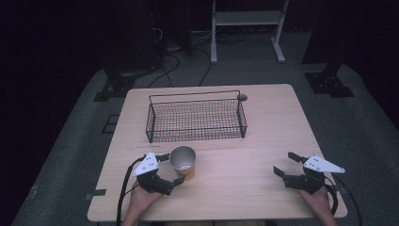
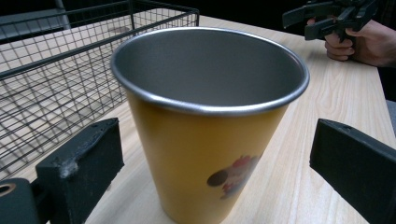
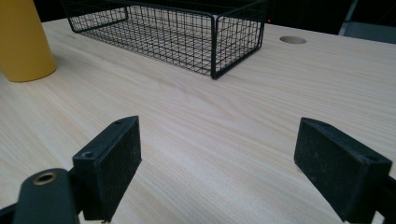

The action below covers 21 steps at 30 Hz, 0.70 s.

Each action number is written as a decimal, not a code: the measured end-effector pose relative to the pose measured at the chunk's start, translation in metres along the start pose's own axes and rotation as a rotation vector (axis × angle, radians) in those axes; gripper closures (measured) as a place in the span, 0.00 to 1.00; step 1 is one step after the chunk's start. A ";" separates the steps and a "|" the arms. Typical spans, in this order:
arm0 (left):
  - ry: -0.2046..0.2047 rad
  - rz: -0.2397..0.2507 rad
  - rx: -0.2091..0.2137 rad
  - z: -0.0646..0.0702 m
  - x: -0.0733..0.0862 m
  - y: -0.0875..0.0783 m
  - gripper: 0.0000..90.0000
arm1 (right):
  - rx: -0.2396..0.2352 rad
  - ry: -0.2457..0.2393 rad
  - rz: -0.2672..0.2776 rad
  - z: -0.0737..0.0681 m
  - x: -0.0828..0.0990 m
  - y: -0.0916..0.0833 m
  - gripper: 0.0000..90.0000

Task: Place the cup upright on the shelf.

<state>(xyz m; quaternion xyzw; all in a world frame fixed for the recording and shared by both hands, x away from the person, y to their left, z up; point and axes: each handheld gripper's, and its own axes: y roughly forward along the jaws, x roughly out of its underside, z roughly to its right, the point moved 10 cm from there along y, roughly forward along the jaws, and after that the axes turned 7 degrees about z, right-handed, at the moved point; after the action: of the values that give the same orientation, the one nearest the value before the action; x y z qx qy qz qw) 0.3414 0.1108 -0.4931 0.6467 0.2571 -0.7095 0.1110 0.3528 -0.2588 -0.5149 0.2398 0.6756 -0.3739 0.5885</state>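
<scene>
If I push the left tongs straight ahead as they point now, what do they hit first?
Most likely the yellow cup: it stands upright between the open jaws of the left tongs, untouched, with the wire basket beyond.

Partly seen, your inventory: the yellow cup (image 2: 205, 140), standing between your left gripper's (image 2: 212, 163) parted jaws, has its base cut off at the bottom edge, its printed figure (image 2: 231, 177) too blurred to identify, and far left of your right gripper (image 3: 217, 163) shows merely its lower wall.
</scene>
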 end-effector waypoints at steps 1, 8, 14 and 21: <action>-0.004 0.000 0.000 0.000 0.000 0.002 0.02 | 0.000 0.000 0.000 0.000 0.000 0.000 0.15; -0.007 0.001 0.000 -0.001 -0.001 0.008 0.02 | -0.001 -0.001 0.000 0.000 0.000 0.000 0.15; -0.008 -0.002 0.005 -0.002 -0.003 0.017 0.02 | -0.001 -0.001 0.000 0.000 0.000 0.000 0.15; -0.012 0.000 0.007 -0.002 -0.003 0.023 0.02 | -0.002 -0.001 0.000 0.000 0.000 0.000 0.15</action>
<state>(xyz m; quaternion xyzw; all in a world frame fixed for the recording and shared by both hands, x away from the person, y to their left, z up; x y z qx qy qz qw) 0.3545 0.0922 -0.4949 0.6428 0.2540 -0.7143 0.1103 0.3527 -0.2586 -0.5149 0.2390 0.6758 -0.3732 0.5890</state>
